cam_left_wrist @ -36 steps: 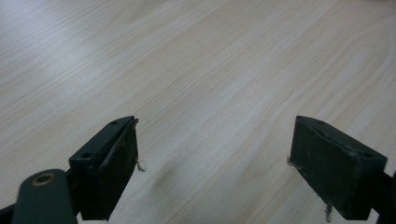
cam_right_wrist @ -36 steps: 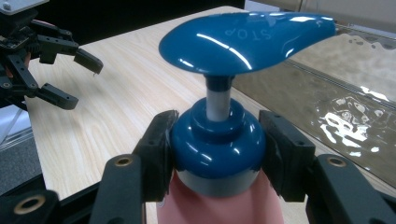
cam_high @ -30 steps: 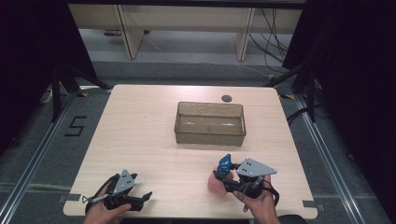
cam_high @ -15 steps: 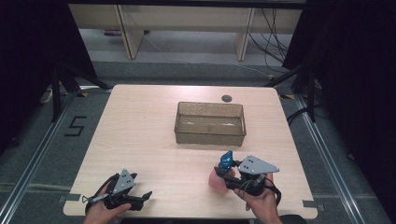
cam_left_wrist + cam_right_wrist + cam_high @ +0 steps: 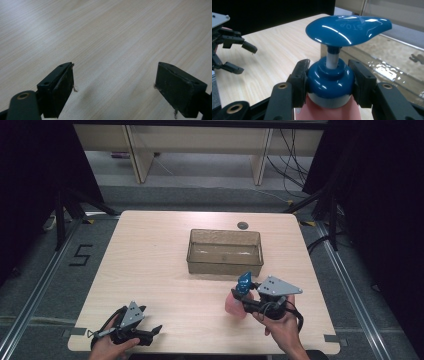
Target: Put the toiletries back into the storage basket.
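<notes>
At the lower left of the high view, the left gripper [image 5: 150,332] rests on the table [image 5: 150,255], jaws spread and empty. Lower right, the right gripper [image 5: 239,301] pinches the pump bottle [image 5: 238,304] at its blue collar; the bottle stands upright, its long axis vertical, its spout pointing away. The clear bin [image 5: 225,265] lies just beyond, toward frame centre, nearer the right hand.

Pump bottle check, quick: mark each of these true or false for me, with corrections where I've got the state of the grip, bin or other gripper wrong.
1. The right gripper clamps the pump bottle at its blue collar. True.
2. The bottle lies inside the clear bin. False: it is outside, on the near side.
3. The left gripper holds a cloth. False: its jaws are open over bare table.
4. The pump head is blue. True.
</notes>
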